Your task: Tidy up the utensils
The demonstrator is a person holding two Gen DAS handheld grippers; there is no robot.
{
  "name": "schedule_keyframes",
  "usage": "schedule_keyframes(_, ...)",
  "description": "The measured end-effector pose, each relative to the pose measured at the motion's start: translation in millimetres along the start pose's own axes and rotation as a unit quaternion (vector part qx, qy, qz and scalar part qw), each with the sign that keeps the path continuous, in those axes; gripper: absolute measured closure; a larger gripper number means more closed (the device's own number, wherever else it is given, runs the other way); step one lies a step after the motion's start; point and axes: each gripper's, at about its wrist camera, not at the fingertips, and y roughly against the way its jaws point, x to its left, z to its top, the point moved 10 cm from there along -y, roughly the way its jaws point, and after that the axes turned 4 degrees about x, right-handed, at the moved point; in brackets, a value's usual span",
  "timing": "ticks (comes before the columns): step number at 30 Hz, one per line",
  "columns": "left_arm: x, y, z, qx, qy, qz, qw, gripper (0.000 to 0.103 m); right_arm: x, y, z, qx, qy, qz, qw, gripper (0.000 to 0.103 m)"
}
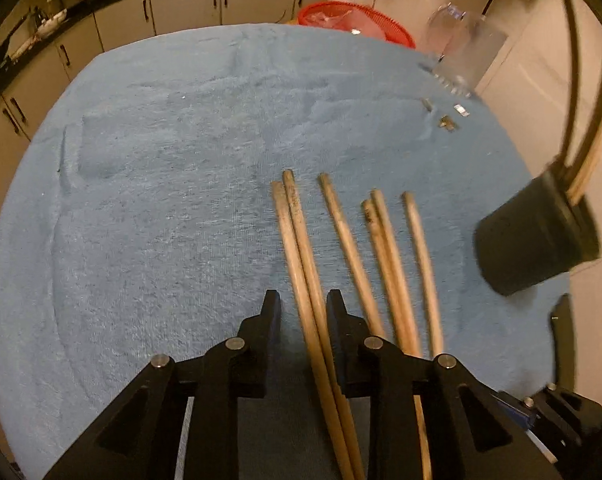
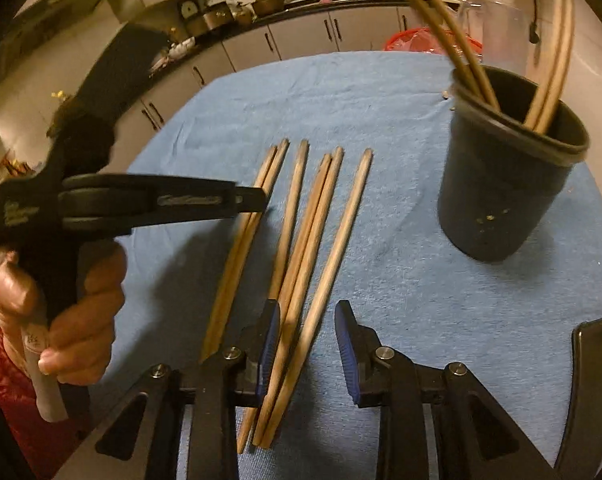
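Several wooden chopsticks [image 1: 343, 236] lie side by side on a blue towel [image 1: 161, 184]; they also show in the right wrist view [image 2: 301, 224]. My left gripper [image 1: 303, 304] is open, its fingers straddling the leftmost pair. In the right wrist view the left gripper [image 2: 257, 199] comes in from the left over that pair. My right gripper [image 2: 307, 314] is open above the near ends of the right-hand chopsticks. A black cup [image 2: 501, 184] holding several chopsticks stands on the towel at the right; in the left wrist view the cup [image 1: 537, 240] is blurred.
A red basket [image 1: 357, 20] and a clear plastic container [image 1: 461, 52] sit beyond the towel's far edge. Small metal bits [image 1: 447, 122] lie on the towel at the far right. Kitchen cabinets [image 1: 181, 4] line the back.
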Motion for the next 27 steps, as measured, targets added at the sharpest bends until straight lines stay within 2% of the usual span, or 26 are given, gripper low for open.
schedule_keyframes(1,1.7,0.2,1.8,-0.006,-0.003,0.015,0.9999,0.078,1.3,-2.2,-0.5,0.003,0.003,-0.004,1.000,0.061)
schedule_keyframes(2,5.3,0.7,1.3,-0.008,-0.001,0.028,0.9996,0.078,2.4,-4.3,-0.6,0.004,0.007,-0.010,1.000,0.047)
schedule_keyframes(3,7.5,0.0,2.1,-0.010,0.002,0.033,0.9994,0.080,4.6,-4.8,0.7,0.002,0.011,-0.015,1.000,0.043)
schedule_keyframes(5,19.0,1.4,-0.5,-0.015,0.008,0.046,0.9988,0.085,9.3,-8.3,3.3,-0.004,0.024,-0.027,0.999,0.042)
schedule_keyframes(6,26.9,0.6,-2.0,-0.017,0.012,0.052,0.9984,0.085,10.3,-12.1,3.3,-0.002,0.028,-0.032,0.999,0.044)
schedule_keyframes(7,33.3,2.7,-5.9,-0.017,0.017,0.055,0.9982,0.085,11.3,-18.2,2.1,0.008,0.029,-0.034,0.999,0.065)
schedule_keyframes(8,38.9,5.2,-11.1,-0.017,0.021,0.056,0.9981,0.085,12.1,-20.9,0.3,0.015,0.032,-0.032,0.999,0.074)
schedule_keyframes(10,48.8,10.9,-22.9,-0.017,0.030,0.056,0.9978,0.085,18.9,-21.5,-1.4,0.021,0.054,-0.034,0.998,0.085)
schedule_keyframes(12,58.6,18.0,-39.5,-0.017,0.038,0.058,0.9975,0.085,21.8,-18.5,-10.6,0.034,0.078,-0.035,0.996,0.088)
schedule_keyframes(16,72.4,37.8,-82.8,-0.012,0.048,0.051,0.9975,0.085,22.8,2.0,-49.6,0.066,0.116,-0.018,0.991,0.090)
schedule_keyframes(18,79.3,46.3,-97.8,-0.015,0.049,0.043,0.9977,0.085,13.2,15.2,-63.6,0.075,0.111,-0.009,0.991,0.088)
schedule_keyframes(21,92.8,60.1,-111.5,-0.032,0.054,0.044,0.9971,0.085,-6.5,34.5,-61.2,0.046,0.085,-0.017,0.995,0.087)
schedule_keyframes(23,100.8,65.3,-111.4,-0.039,0.065,0.039,0.9963,0.085,-17.4,45.0,-51.9,0.030,0.057,-0.009,0.998,0.082)
schedule_keyframes(25,110.7,70.5,-107.5,-0.045,0.087,0.020,0.9950,0.085,-20.9,48.0,-41.7,0.022,0.037,0.009,0.999,0.082)
schedule_keyframes(27,118.7,68.4,-101.4,-0.042,0.102,0.010,0.9938,0.085,-21.4,43.9,-24.2,0.013,0.029,0.006,0.999,0.082)
